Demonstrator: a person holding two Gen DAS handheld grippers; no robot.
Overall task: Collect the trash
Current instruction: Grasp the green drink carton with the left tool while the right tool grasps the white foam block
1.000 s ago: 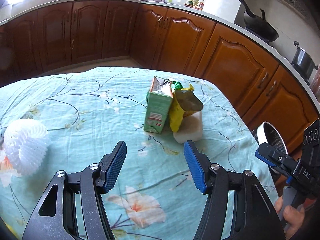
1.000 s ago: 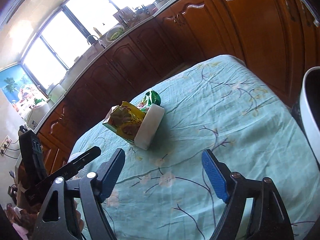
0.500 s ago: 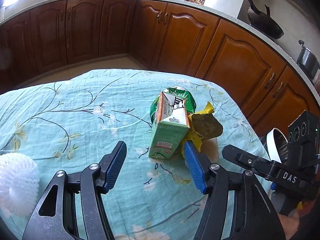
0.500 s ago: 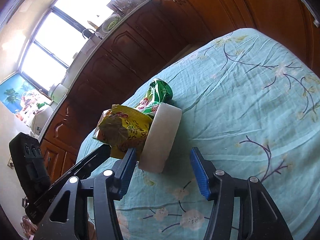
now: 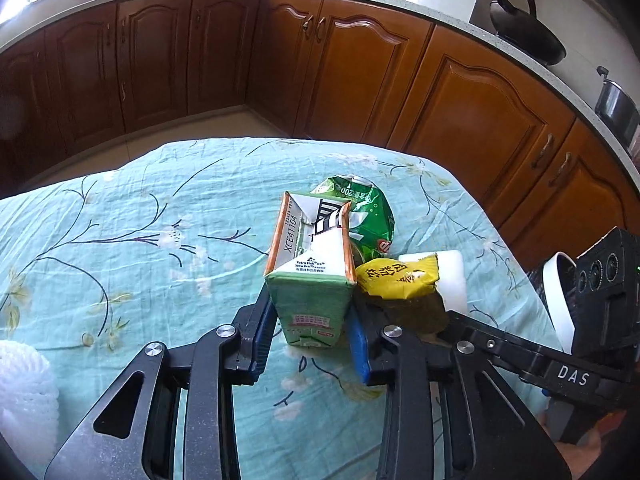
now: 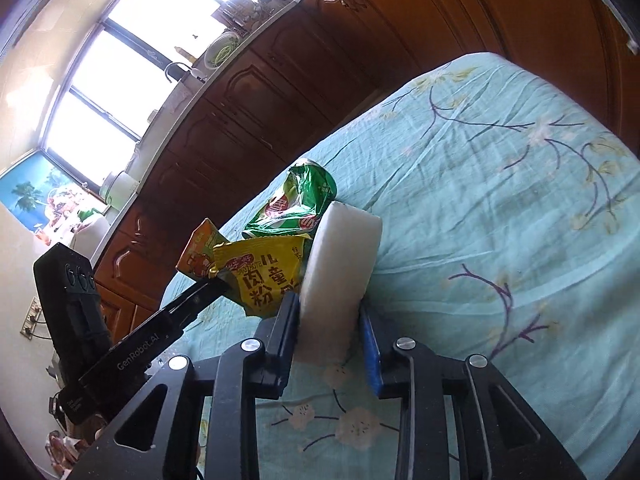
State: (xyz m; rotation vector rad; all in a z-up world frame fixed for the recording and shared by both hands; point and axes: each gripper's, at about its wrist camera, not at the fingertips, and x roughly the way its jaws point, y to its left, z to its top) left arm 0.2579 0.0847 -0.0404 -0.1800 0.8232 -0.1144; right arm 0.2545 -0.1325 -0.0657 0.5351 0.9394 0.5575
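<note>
Collection stands at its first grasp, with nothing yet removed: at lower centre of the left wrist view the left tool (image 5: pixel 310 334), its jaws just closed in, clamps the green, orange-edged, stiff rectangular drink carton (image 5: pixel 310 276), and at lower centre of the right wrist view the right tool (image 6: pixel 330 334), likewise just closed in, clamps the white, smooth-faced foam block with rounded edges (image 6: pixel 338 268). Both items rest on the worktop under its wrinkled teal floral cloth (image 6: pixel 500 200). Left uncollected, in my judgement, are the crinkled yellow foil snack wrapper (image 6: pixel 268 276) wedged between carton and block, the crushed glossy green can (image 6: pixel 298 204) just behind them, and the white foam mesh sleeve (image 5: pixel 24 396) at the left wrist view's lower-left edge.
</note>
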